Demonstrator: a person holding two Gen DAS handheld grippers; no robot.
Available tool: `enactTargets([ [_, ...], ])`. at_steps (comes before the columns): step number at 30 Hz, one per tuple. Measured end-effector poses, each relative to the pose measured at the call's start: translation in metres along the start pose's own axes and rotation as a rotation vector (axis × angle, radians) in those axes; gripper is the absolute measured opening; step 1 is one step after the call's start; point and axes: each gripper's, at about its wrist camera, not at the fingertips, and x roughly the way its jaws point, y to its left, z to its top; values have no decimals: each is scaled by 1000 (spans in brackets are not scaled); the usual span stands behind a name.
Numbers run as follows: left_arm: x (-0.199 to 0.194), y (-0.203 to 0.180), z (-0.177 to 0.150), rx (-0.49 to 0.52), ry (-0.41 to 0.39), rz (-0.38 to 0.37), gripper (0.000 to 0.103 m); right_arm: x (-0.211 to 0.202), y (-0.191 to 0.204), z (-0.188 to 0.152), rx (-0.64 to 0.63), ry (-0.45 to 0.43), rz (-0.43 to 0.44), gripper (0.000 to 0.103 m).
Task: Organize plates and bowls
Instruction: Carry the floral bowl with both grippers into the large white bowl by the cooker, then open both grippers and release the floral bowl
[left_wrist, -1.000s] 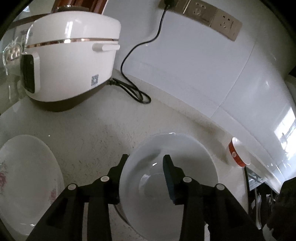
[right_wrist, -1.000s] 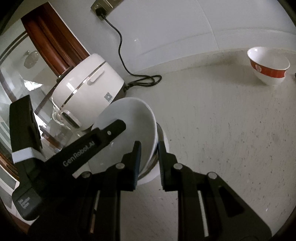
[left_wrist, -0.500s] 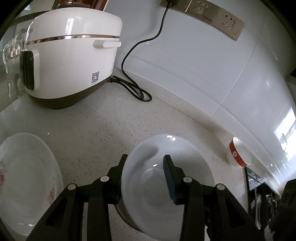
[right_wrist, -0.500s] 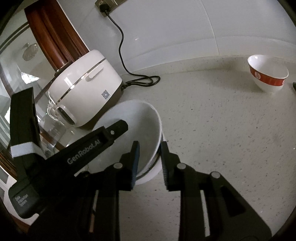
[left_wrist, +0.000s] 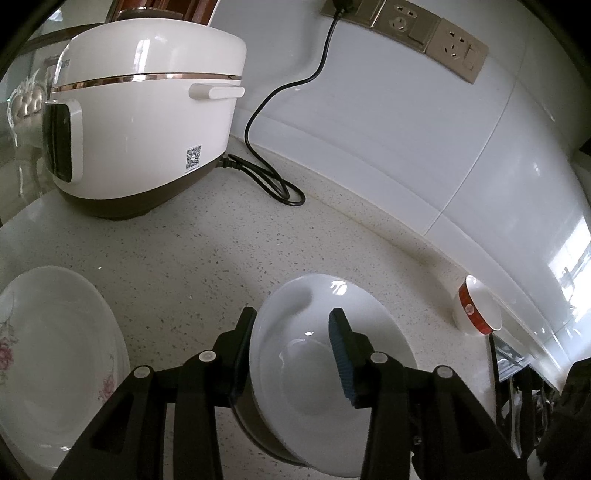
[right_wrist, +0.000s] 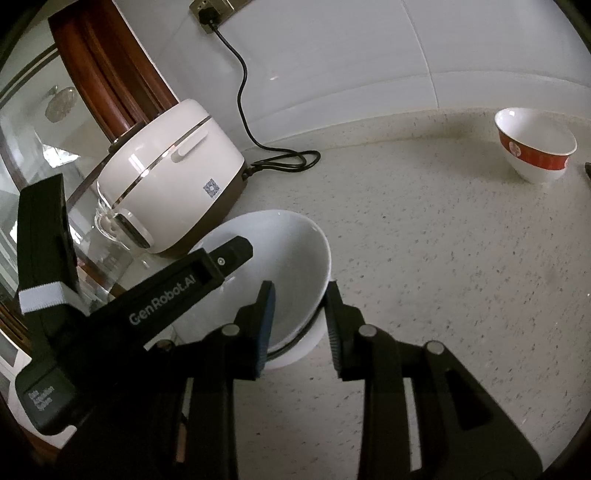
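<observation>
Straddling the white bowl (left_wrist: 325, 369) rim, left gripper (left_wrist: 291, 332) jaws opening, right gripper (right_wrist: 299, 310) slack; rice cooker (left_wrist: 144, 140), floral plate (left_wrist: 48, 350), red-banded bowl (right_wrist: 535, 147) surround.

Speckled countertop (left_wrist: 192, 258) meets glossy white wall (left_wrist: 388, 122) (daylight reflections).

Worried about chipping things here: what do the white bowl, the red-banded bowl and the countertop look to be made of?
White bowl: glazed ceramic or porcelain, by its glossy highlights and thin rim. Red-banded bowl: likely glazed porcelain too, shiny with a printed band. Countertop: speckled stone or quartz composite, fairly matte; which one is unclear.
</observation>
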Motion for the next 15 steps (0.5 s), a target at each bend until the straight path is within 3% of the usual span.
enactTargets([
  [8, -3, 0, 0, -10, -8, 10, 43, -1, 6, -1, -30, -10, -14, 39],
  [10, -5, 2, 1, -23, -18, 26, 54, -4, 9, -1, -44, -24, -26, 39],
  [15, -7, 1, 0, -21, -37, 24, 55, -12, 17, 1, -106, -71, -69, 41],
])
